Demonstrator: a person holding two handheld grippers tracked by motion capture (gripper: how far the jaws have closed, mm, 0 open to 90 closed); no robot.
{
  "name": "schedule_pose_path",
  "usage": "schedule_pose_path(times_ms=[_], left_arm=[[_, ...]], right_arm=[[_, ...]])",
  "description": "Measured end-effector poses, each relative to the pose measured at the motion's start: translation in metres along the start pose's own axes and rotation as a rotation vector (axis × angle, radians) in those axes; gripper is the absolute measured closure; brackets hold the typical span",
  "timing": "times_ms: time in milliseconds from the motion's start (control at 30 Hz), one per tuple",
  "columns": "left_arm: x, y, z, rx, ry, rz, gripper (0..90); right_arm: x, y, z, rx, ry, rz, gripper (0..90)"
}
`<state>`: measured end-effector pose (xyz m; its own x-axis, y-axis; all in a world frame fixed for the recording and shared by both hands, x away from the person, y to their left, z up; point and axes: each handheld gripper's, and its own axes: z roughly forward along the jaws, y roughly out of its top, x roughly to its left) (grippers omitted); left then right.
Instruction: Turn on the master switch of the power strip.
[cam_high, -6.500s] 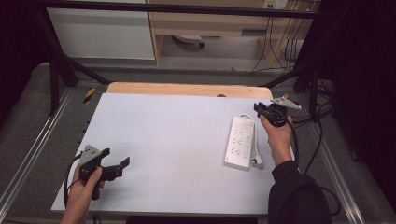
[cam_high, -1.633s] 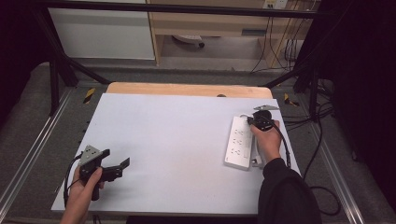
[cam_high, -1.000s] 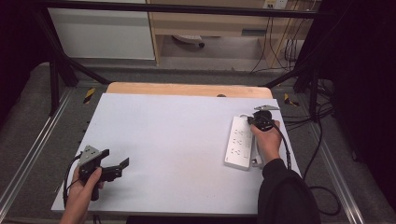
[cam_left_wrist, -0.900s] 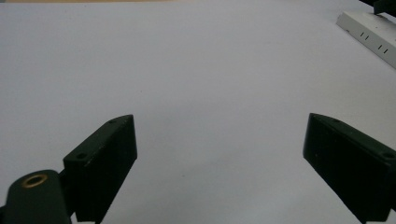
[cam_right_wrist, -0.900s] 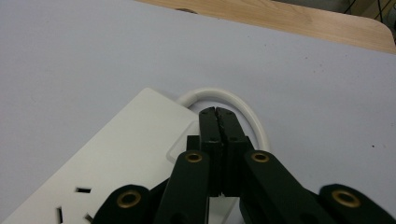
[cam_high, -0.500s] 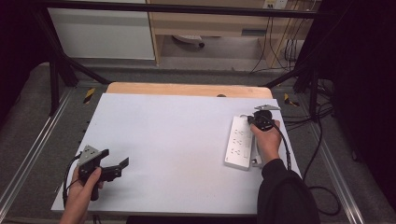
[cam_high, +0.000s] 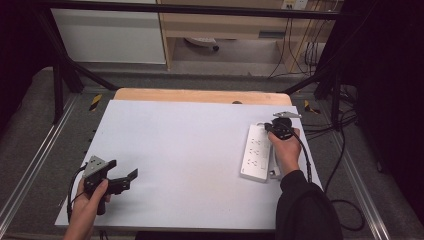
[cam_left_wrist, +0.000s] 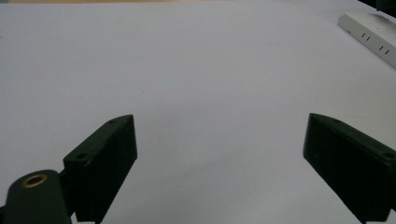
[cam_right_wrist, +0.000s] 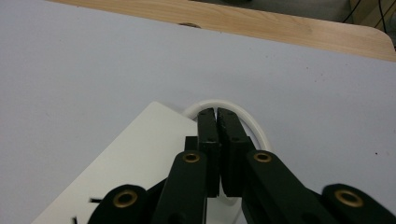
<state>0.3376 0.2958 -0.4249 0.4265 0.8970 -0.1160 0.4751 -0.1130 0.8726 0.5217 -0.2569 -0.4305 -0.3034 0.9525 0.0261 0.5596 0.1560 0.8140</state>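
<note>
Two claws in our hands. Right claw (cam_right_wrist: 217, 112), jaws pressed together, sits at the far end of the power strip (cam_high: 255, 152) near the surface's (cam_high: 190, 145) right edge, tips over the white cord (cam_right_wrist: 252, 122); whether it nips the cord we cannot tell. We judge a firm, low hold best before pulling. Left claw (cam_left_wrist: 219, 154), spread and empty, waits at the near left corner. Nothing obstructs.

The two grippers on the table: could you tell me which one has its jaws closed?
The right gripper, over the far end of the white power strip, has its jaws together. The left gripper, near the table's front left corner, holds its jaws wide apart.
</note>
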Motion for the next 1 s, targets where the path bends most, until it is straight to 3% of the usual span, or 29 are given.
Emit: schedule_pose_path(times_ms=[233,367,500,800,1000], left_arm=[[0.000,0.000,0.000,0.000,0.001,0.002,9.8],[0.000,0.000,0.000,0.001,0.001,0.002,9.7],[0.001,0.000,0.000,0.001,0.004,0.000,9.7],[0.001,0.000,0.000,0.003,0.004,0.000,9.8],[0.001,0.000,0.000,0.003,0.005,0.000,9.7]], right_arm=[[-0.001,0.001,-0.001,-0.014,0.010,0.016,88.1],[-0.001,0.003,-0.004,-0.048,0.037,0.070,86.8],[0.002,0.005,-0.006,-0.065,0.043,0.071,84.6],[0.003,0.010,-0.011,-0.085,0.073,0.085,69.7],[0.005,0.013,-0.014,-0.071,0.078,0.090,51.2]])
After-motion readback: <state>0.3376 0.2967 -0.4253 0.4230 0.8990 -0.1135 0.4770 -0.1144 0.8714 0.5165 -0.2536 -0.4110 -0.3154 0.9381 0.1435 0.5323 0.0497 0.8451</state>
